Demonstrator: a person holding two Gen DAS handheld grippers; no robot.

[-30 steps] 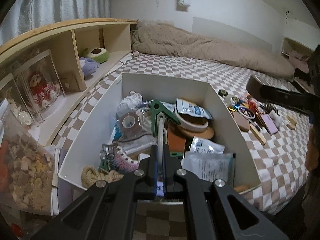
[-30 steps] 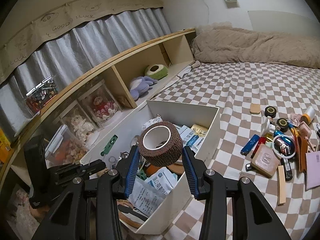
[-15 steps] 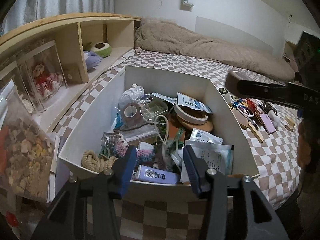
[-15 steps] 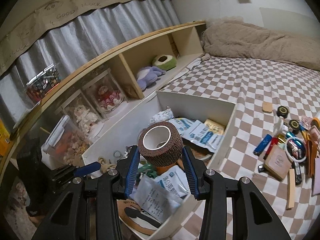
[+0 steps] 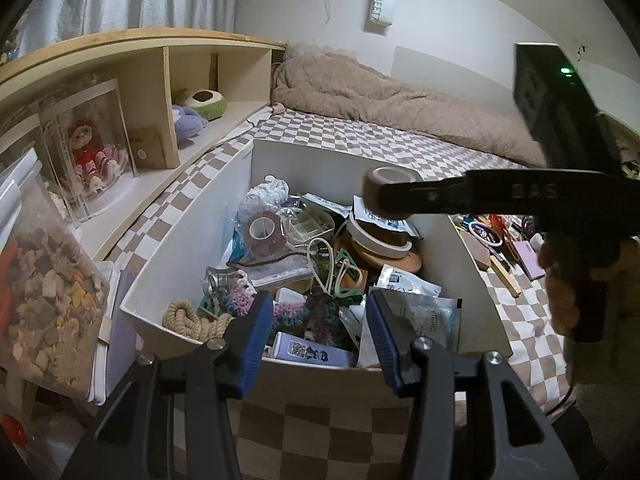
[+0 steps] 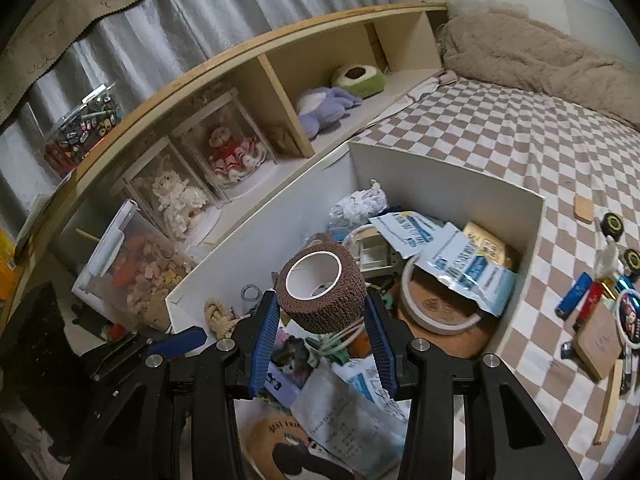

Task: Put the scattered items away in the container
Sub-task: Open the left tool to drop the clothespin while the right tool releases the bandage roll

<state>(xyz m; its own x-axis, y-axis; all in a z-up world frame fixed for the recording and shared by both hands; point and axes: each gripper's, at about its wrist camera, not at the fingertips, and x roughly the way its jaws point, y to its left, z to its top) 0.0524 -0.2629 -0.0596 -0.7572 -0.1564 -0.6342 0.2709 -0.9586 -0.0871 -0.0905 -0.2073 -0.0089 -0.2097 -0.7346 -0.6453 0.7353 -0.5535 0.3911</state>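
Note:
My right gripper (image 6: 322,322) is shut on a brown bandage roll (image 6: 320,294) and holds it above the white box (image 6: 448,168), which is full of packets, tape rolls and cord. In the left wrist view the roll (image 5: 384,190) hangs over the box's (image 5: 192,240) middle. My left gripper (image 5: 316,340) is open and empty, just outside the box's near wall. Several scattered items (image 6: 596,320) lie on the checkered bed to the right of the box.
A wooden shelf (image 6: 280,92) with plush toys and clear cases runs along the left. A clear tub of snacks (image 5: 44,292) stands at the box's left. A beige blanket (image 5: 400,108) lies at the bed's far end.
My left gripper let go of the green clip with its cord into the box, opened, and pulled back. My right gripper carried the brown roll over the box.

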